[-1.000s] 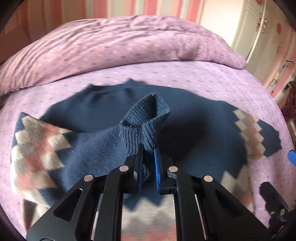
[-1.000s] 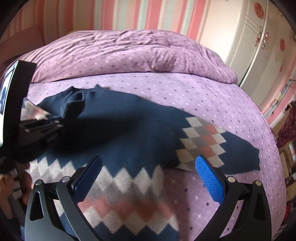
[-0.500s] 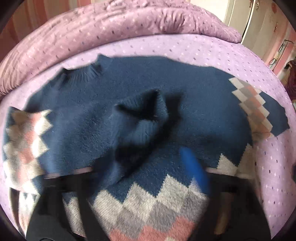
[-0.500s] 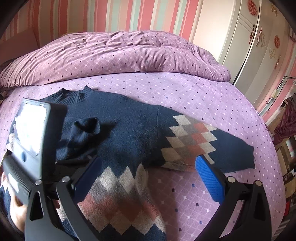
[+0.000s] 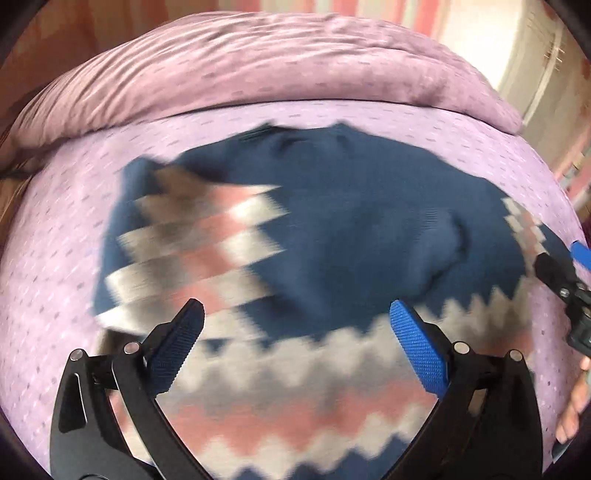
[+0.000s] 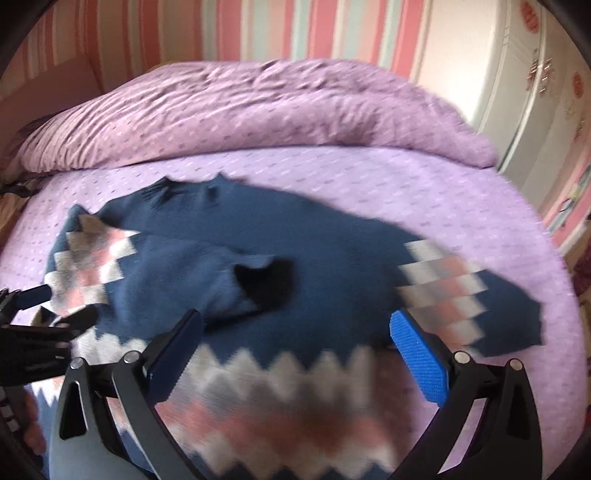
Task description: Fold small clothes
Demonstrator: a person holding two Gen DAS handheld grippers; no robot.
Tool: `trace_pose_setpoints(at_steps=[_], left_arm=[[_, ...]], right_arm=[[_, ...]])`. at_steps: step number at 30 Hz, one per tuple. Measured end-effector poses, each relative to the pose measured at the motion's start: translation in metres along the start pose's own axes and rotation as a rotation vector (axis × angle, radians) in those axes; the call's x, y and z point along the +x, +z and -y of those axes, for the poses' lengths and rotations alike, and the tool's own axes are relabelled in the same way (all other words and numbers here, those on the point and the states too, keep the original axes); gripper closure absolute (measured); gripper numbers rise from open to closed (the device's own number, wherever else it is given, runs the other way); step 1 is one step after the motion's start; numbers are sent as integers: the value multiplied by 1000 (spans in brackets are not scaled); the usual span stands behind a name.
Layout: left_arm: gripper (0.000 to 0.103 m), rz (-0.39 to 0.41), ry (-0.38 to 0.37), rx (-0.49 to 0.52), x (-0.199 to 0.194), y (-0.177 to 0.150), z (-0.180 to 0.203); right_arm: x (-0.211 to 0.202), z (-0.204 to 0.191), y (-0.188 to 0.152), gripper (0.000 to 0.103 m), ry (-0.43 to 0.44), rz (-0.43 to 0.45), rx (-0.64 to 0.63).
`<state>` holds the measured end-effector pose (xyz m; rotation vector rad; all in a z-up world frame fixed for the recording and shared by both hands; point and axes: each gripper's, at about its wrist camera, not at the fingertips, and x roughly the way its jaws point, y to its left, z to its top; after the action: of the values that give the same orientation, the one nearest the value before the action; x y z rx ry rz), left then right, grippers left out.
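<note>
Now a small navy-blue knitted sweater (image 6: 332, 258) with bands of grey, white and pink diamonds lies spread on the lilac bedsheet with small dots (image 6: 369, 177). Its neck points toward the crumpled purple duvet (image 6: 258, 110) at the far side of the bed, and its patterned hem is nearest to the cameras. One sleeve is folded inward across the chest, so that its dark ribbed cuff (image 6: 266, 280) rests open on the middle of the body. The other sleeve (image 6: 480, 302) lies stretched out flat on the sheet, on the right side of the right wrist view, with a diamond band across it.

The left gripper (image 5: 295, 317) hangs over the hem with its blue ribbed pads (image 5: 417, 350) spread wide apart; nothing is between them and they hold nothing. The right gripper (image 6: 295, 325) also stands wide open above the hem, empty, its pads (image 6: 421, 354) clear of the knit. In the right wrist view the black body of the left gripper shows at the left edge, near the folded sleeve. Both views are blurred, so fine details of the knit cannot be told. A striped pink wall (image 6: 295, 29) and a white wardrobe (image 6: 517, 92) stand behind the bed.
</note>
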<state>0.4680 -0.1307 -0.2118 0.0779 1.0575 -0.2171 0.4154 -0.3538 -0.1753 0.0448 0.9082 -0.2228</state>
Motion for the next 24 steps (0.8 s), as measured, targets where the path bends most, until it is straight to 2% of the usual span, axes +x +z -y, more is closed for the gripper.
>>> trace_pose_setpoints(at_steps=[3,6,12,14,15,16,17,18,20,24], left_arm=[[3,4,48,-31,-6,-5,-31],[3,13,67,-48,-13,-8,-52],[3,12,80,-43,-11,-6,-68],[3,14,78,-43,-12,-7,-68],[3,16,77,-43,-12,-7,-68],[3,17,75,-42,-12,-7,-69],[3,17,74,-41,-12,-7,-68],[3,15,73,-41,-12,-7,-68],[3,14,70,-39,-13,-8,-67],[3,34,80,-18,-20,-6,-64]], right_arm=[[31,-26,-3,4,1,-27,-25],[54,-41,-1,20,47,-47,-35],[91,-52,18,20,54,-82,-70],[98,-55,20,43,39,-96,-104],[103,-58,19,74,30,-119,-125],[105,-58,17,87,37,-142,-126],[105,-59,14,88,31,-146,-121],[104,-58,13,96,25,-141,-128],[98,-58,9,97,19,-120,-145],[64,-56,14,98,-30,40,-224]])
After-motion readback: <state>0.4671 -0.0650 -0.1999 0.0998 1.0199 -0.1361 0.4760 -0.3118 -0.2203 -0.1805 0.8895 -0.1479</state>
